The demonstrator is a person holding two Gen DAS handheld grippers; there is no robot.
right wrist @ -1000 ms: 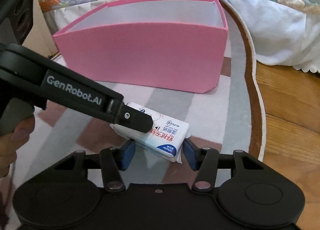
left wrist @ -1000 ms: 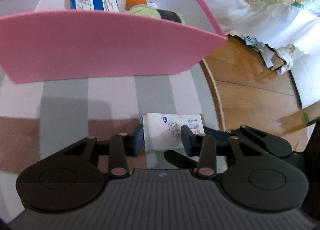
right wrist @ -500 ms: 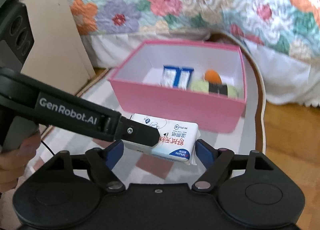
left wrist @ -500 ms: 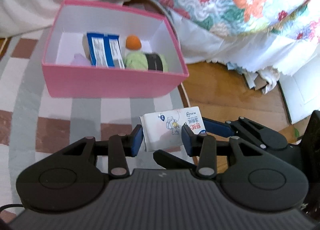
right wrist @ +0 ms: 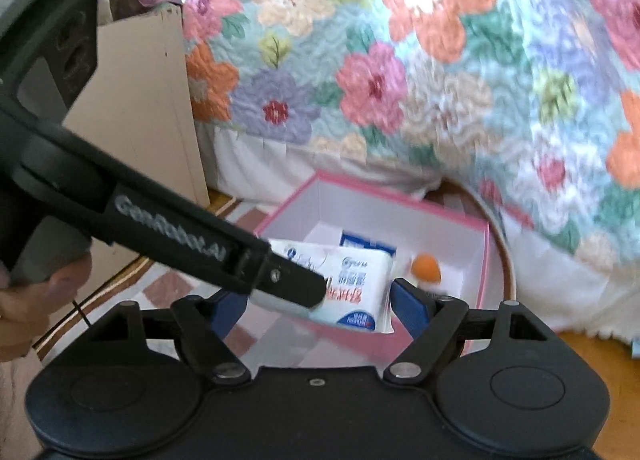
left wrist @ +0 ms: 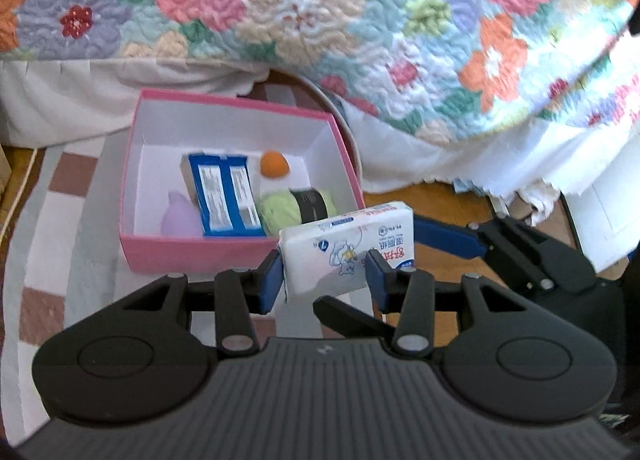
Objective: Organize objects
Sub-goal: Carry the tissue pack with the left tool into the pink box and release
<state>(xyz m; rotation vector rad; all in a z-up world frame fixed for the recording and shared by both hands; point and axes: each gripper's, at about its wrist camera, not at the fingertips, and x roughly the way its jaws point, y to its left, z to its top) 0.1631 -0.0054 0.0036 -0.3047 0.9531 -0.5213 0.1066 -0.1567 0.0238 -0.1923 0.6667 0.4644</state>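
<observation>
A white tissue pack hangs in the air over the near right corner of the pink box. My left gripper has its blue pads pressed on the pack's two sides, and its jaws are opening slightly. In the right wrist view the pack lies between the wide-spread pads of my right gripper, which stand off it. A left finger crosses that view. Inside the box lie a blue carton, an orange ball, green yarn and a lilac item.
The box stands on a checked rug beside a bed with a flowered quilt and white skirt. Bare wooden floor lies to the right. A cardboard sheet leans at the left, and a person's hand holds the left gripper.
Both grippers have risen with the pack, from rug level beside the box wall to above its rim, so the contents now show. The right jaws spread wide off the pack.
</observation>
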